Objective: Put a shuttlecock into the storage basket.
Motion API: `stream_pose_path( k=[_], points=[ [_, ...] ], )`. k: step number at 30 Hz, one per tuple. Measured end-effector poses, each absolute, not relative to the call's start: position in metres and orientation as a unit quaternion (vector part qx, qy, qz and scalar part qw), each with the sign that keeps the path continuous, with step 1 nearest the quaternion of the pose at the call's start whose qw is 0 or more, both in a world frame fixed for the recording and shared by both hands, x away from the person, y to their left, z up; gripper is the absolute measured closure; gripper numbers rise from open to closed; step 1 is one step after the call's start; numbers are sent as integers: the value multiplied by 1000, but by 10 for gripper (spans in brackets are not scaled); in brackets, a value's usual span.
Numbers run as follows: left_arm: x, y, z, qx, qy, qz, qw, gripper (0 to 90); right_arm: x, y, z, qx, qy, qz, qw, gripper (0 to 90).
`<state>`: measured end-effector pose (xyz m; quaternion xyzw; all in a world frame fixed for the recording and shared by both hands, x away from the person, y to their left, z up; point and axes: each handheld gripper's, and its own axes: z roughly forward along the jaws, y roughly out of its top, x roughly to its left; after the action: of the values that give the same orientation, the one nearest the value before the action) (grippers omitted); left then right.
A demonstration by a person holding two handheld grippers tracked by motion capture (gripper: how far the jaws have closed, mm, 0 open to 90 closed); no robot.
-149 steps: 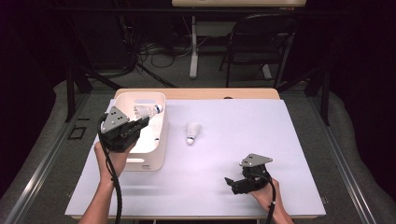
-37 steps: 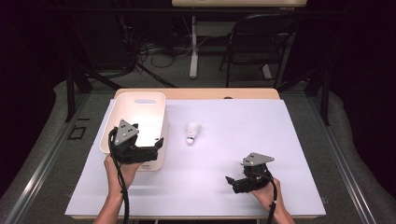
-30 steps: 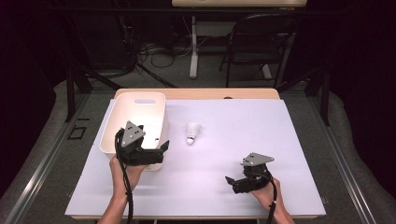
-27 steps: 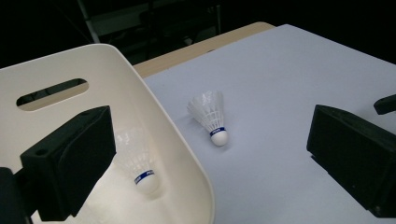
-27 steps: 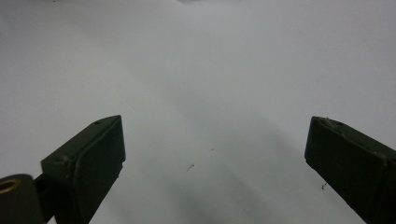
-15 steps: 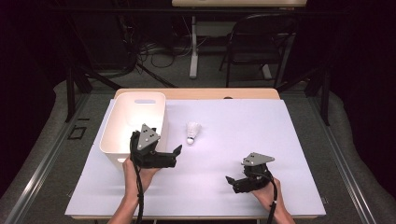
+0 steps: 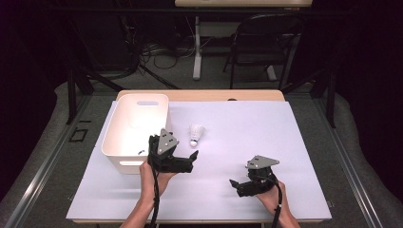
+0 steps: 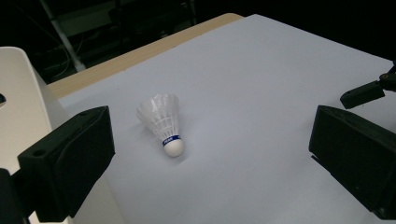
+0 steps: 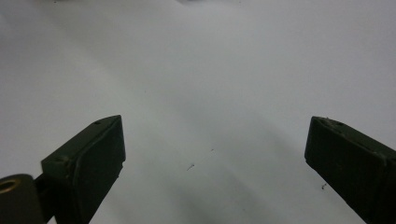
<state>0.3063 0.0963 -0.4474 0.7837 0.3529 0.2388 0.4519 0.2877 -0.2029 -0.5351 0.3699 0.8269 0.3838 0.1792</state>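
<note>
The left gripper point(image 7: 186, 160) – jaws spread – approaches the shuttlecock point(image 8: 164, 124) lying on the table point(image 7: 304, 142) beside the white bin point(image 7: 114, 137). Next: straddle it, probably at the cork, and close. The right gripper point(image 7: 240, 186) rests spread.

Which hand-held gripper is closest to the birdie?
The left hand-held gripper, beside the white bin. Its open jaws point at the shuttlecock; the right hand-held gripper sits farther off, near the table's front edge.

From my left claw's camera I see the shuttlecock point(image 8: 164, 125) with a blue band just above its cork, and small white letters stand on this band, but they are too small for me to read.
</note>
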Motion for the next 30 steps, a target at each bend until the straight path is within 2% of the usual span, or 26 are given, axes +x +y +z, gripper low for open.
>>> stream_pose_path(
  k=[30],
  points=[
    [346,55,-487,801,372,217,416,0,287,-203,-534,369,828,383,178,45]
  ],
)
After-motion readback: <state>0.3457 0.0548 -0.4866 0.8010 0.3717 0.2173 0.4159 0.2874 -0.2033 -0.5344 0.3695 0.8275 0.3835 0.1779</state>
